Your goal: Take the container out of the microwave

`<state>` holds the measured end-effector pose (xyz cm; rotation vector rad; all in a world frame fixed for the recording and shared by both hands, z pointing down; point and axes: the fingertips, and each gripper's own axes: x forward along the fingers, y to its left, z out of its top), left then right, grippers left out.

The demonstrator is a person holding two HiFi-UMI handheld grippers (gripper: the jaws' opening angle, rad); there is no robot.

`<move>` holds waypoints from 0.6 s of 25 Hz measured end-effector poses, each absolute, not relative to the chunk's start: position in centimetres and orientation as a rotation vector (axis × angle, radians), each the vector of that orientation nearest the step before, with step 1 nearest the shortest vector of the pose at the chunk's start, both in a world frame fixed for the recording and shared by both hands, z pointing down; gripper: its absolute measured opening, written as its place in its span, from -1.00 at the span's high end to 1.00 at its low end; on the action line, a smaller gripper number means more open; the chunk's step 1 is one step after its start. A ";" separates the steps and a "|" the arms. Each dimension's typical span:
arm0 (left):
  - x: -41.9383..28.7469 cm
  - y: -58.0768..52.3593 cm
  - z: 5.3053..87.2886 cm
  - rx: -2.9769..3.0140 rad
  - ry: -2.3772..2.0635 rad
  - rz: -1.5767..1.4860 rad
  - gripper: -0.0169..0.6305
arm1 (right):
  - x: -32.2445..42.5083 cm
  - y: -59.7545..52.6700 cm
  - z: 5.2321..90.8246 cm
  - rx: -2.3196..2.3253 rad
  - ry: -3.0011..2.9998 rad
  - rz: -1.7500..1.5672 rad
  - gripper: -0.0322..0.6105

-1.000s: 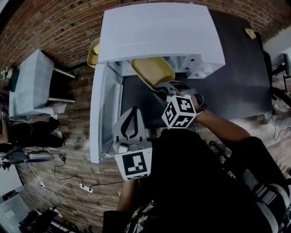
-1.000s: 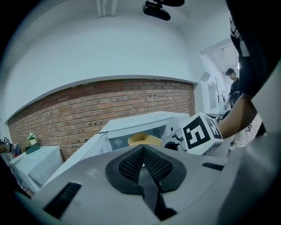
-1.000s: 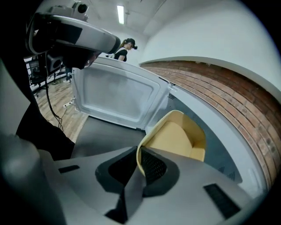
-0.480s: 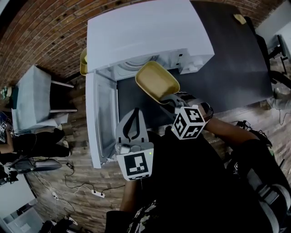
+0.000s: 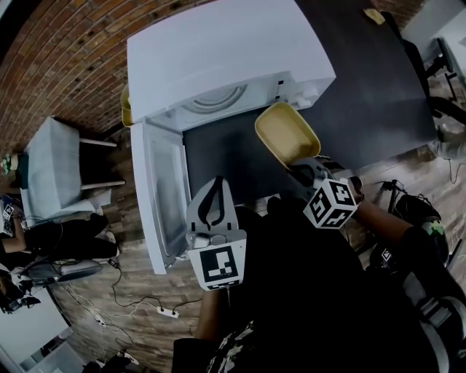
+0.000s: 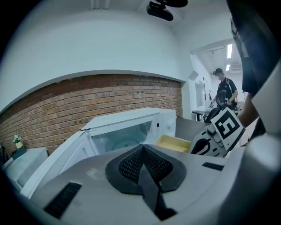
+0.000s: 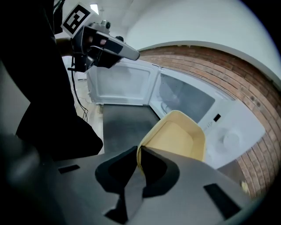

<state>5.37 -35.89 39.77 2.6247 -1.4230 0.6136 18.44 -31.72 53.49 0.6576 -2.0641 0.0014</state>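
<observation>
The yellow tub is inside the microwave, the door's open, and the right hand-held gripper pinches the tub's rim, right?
Not quite. The head view shows the yellow tub outside the microwave, over the dark table. The door is open, and the right hand-held gripper pinches the tub's rim.

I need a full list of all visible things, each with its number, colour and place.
microwave: one, white, on the table, door open.
container: one, yellow, outside the microwave, over the table.
table: one, dark grey, under the microwave.
small object: one, yellow, far table corner, kind unclear.
side table: one, white, beside the brick wall.
power strip: one, white, on the wooden floor.
bystander: one, dark clothes, far background.
left hand-held gripper: one, grey, jaws together, empty.
right hand-held gripper: one, grey, shut on the container's rim.
</observation>
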 end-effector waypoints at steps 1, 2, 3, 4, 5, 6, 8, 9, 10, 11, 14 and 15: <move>5.2 -35.8 40.0 2.623 -1.420 0.624 0.93 | 19.3 -31.3 53.9 0.669 -2.044 0.023 0.64; 5.1 -35.8 40.1 2.627 -1.416 0.637 0.93 | 20.1 -30.8 54.3 0.677 -2.026 0.043 0.64; 5.1 -35.7 40.2 2.632 -1.412 0.647 0.93 | 20.8 -30.4 54.6 0.683 -2.010 0.058 0.64; 5.2 -35.7 40.3 2.635 -1.409 0.650 0.93 | 21.4 -29.9 55.0 0.688 -1.995 0.071 0.64; 5.3 -35.7 40.3 2.635 -1.406 0.650 0.93 | 21.9 -29.5 55.3 0.693 -1.982 0.083 0.64; 5.4 -35.7 40.4 2.635 -1.404 0.649 0.93 | 22.3 -29.1 55.6 0.700 -1.971 0.098 0.64; 5.6 -35.7 40.5 2.630 -1.403 0.646 0.93 | 23.0 -28.7 56.1 0.727 -1.960 0.139 0.64; 5.6 -35.6 40.6 2.631 -1.401 0.652 0.93 | 23.2 -28.6 56.3 0.741 -1.957 0.161 0.64; 5.6 -35.6 40.8 2.634 -1.397 0.666 0.93 | 23.5 -28.5 56.6 0.752 -1.952 0.179 0.64; 5.6 -35.5 41.0 2.635 -1.393 0.676 0.93 | 23.7 -28.4 56.8 0.760 -1.946 0.192 0.64; 5.4 -35.3 41.1 2.617 -1.400 0.666 0.93 | 25.3 -28.1 56.6 0.801 -1.914 0.214 0.64; 5.3 -35.3 41.1 2.613 -1.402 0.667 0.93 | 26.2 -28.0 56.3 0.825 -1.898 0.223 0.64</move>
